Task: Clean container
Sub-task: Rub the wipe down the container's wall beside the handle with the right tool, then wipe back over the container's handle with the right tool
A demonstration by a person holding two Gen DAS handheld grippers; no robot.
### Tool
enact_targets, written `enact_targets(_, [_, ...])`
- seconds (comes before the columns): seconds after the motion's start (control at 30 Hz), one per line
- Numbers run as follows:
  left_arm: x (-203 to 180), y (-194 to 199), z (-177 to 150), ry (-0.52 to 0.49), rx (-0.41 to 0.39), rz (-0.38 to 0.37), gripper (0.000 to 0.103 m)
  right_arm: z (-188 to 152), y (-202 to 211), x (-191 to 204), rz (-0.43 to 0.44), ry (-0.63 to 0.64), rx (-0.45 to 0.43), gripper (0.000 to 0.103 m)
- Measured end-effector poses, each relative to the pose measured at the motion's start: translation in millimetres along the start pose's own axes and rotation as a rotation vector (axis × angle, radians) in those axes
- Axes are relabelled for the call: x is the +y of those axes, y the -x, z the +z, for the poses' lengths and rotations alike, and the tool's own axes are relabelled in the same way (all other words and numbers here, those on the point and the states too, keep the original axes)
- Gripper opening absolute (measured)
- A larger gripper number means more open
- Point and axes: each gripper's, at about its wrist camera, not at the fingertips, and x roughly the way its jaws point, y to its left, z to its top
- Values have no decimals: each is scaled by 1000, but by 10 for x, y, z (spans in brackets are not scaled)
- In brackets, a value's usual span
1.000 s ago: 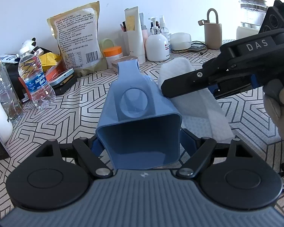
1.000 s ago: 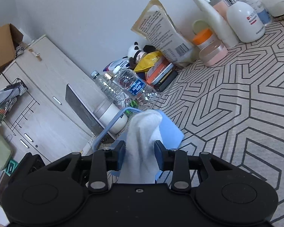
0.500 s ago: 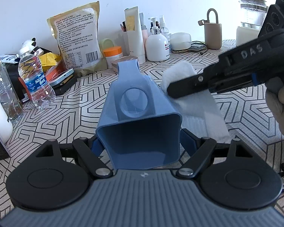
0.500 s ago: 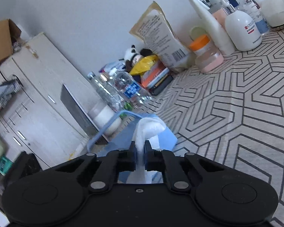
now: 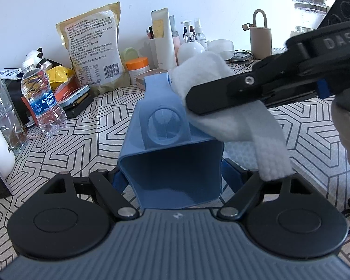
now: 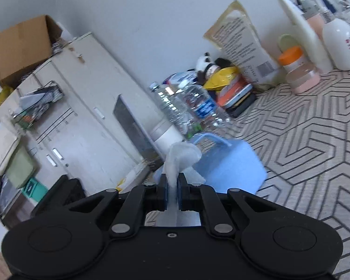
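The right gripper [image 6: 172, 186] has its blue pads pressed together on a folded white wipe [image 6: 179, 161], which stands up between them and flops forward; in the left wrist view that same wipe [image 5: 224, 107] drapes over the top right edge of the blue plastic container [image 5: 172, 154], with a loose tail hanging down the container's right side. The left gripper [image 5: 175, 179] pinches the container from both sides near its open rectangular mouth, which faces the camera, while the narrower end with its handle points away toward the bottles at the back of the patterned desk [image 5: 86, 144]. The container seems to be lifted clear of the desk, though its underside is hidden

The step in hand looks like wiping the outer upper wall. To do it well, keep the left grip steady and level so the thin plastic does not twist, and press the wipe flat against the wall instead of dragging only its folded edge. Stroke along the length of the container, from the mouth toward the handle end, then over the round recess [image 5: 166, 126] on top, where dirt would collect. Watch that the dangling tail does not snag on the left gripper's linkage, and that the right gripper's hard fingers [image 5: 212, 98] do not scrape the plastic
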Motion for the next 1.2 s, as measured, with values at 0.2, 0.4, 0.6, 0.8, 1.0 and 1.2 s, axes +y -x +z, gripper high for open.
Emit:
enact_targets(0.2, [3, -6, -5, 1, -2, 0, 81, 24, 2, -12, -34, 13, -7, 13])
enact_targets(0.4, [12, -13, -3, 4, -1, -1, 81, -15, -40, 25, 33, 18, 32, 12])
enact_targets(0.6, [5, -9, 1, -1, -4, 0, 81, 25, -30, -19, -21, 13, 6, 10])
enact_targets(0.8, [-16, 11, -15, -2, -6, 0, 81, 15, -44, 13, -18, 32, 13, 10])
enact_targets(1.0, [-17, 23, -21, 1, -6, 0, 81, 2, -67, 34, 9, 36, 30, 9])
enact_targets(1.2, [-10, 27, -13, -1, -10, 2, 81, 5, -56, 23, -24, 36, 15, 7])
